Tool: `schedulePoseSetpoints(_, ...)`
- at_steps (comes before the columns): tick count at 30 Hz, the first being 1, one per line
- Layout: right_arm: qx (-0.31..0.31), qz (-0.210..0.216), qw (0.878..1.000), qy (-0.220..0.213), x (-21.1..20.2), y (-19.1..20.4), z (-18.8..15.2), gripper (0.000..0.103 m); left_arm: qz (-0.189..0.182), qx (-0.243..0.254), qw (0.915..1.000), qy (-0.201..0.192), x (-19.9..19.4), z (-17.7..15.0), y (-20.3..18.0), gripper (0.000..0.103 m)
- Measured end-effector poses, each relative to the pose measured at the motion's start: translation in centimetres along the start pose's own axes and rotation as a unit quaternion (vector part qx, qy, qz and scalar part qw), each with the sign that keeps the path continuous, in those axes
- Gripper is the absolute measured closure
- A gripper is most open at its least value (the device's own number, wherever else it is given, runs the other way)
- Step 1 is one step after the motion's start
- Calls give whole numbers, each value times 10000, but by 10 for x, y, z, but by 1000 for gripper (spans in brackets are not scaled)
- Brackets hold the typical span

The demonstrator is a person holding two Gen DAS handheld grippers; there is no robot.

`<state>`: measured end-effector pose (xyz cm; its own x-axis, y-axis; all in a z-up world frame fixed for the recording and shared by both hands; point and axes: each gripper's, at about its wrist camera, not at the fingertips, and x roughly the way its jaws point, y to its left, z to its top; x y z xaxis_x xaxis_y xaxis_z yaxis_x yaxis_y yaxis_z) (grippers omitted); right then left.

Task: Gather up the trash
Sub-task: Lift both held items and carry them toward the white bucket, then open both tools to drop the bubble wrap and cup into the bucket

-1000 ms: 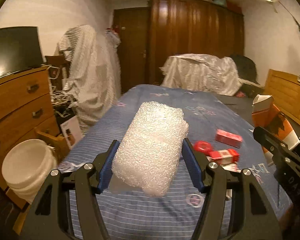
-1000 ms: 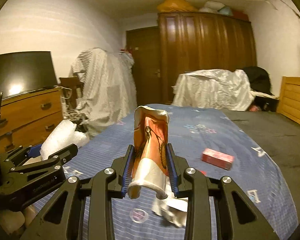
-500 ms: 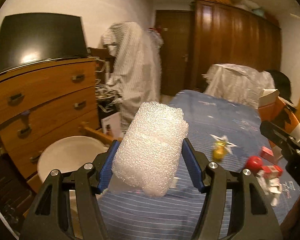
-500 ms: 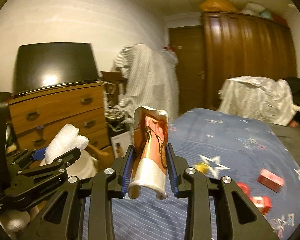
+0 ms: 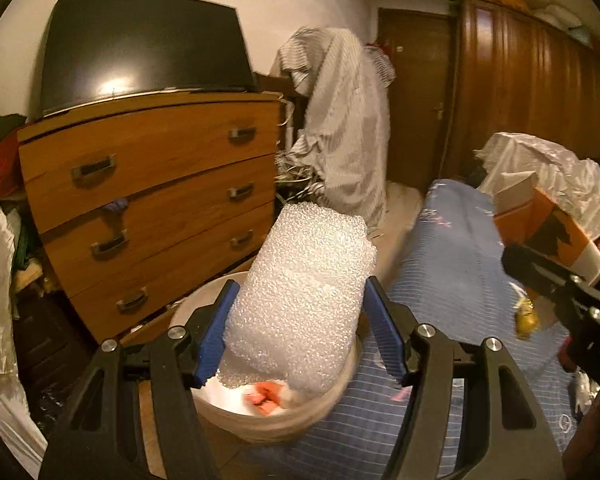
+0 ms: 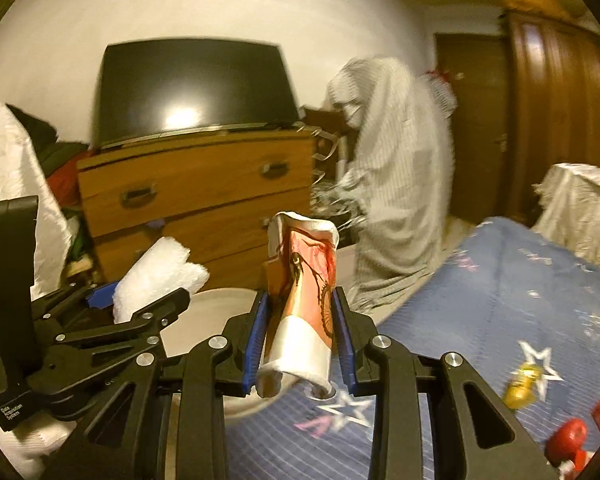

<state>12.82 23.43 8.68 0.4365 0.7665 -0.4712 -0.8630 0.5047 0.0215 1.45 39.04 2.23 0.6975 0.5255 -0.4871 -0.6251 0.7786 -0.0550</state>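
left tool (image 5: 300, 330) gripping bubble wrap (image 5: 304, 300), over white bucket (image 5: 284, 426)

Lighting, my view: dim warm indoor glow, lamp glare on the dark television screen (image 5: 140, 52) (motion-blurred), fisheye bending, black corners.

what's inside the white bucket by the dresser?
In the round white plastic bucket, red-orange scraps lie on the bottom. The white bubble-wrap roll in the left gripper hides the rest.
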Motion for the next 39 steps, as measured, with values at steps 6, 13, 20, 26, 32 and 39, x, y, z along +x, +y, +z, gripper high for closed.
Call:
schedulePoseSetpoints(6,-34,608,9939,916,86,12,10,70,172,-31,9990,411,37,6,38,42)
schedulePoseSetpoints(13,70,1083,9724,2067,182,14,9,68,150,-156,9939,1080,88,-3,75,42)
schedulePoseSetpoints(20,193,1217,9546,2711,243,12,-9,66,147,-172,9884,1504,126,-18,98,42)
schedulePoseSetpoints(26,305,1200,9525,2784,253,1,-25,65,194,-256,9861,1632,144,-24,113,42)
schedulePoseSetpoints(32,326,1223,9523,2778,255,-2,-29,63,190,-259,9855,1669,152,-27,114,42)
schedulePoseSetpoints(39,383,1299,9521,2741,257,-4,-30,52,216,-222,9851,1693,157,-26,114,39)
